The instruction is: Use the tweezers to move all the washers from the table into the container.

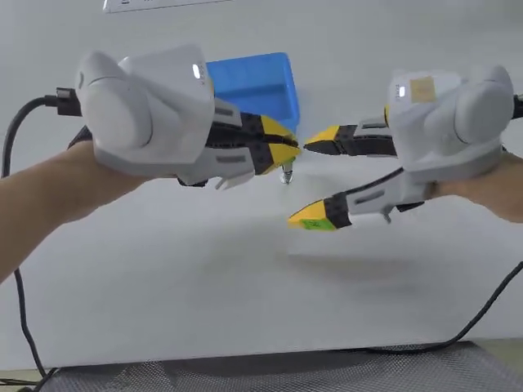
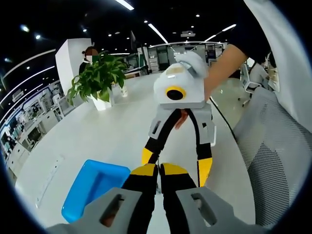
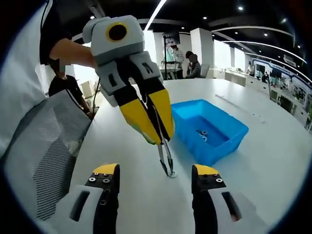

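Note:
My left gripper is shut on a pair of metal tweezers that point down at the white table. In the right gripper view the tweezers hang from those yellow jaws, and their tips touch a small washer on the table. Whether the tips grip it I cannot tell. Just behind stands the blue container, with a few washers on its floor. Facing the left one, my right gripper is open, its jaws either side of the tweezers' tips without touching.
A black cable trails along the table's near right. A mesh chair sits at the front edge. Farther off stands a potted plant. A white strip lies at the far edge. People stand in the background.

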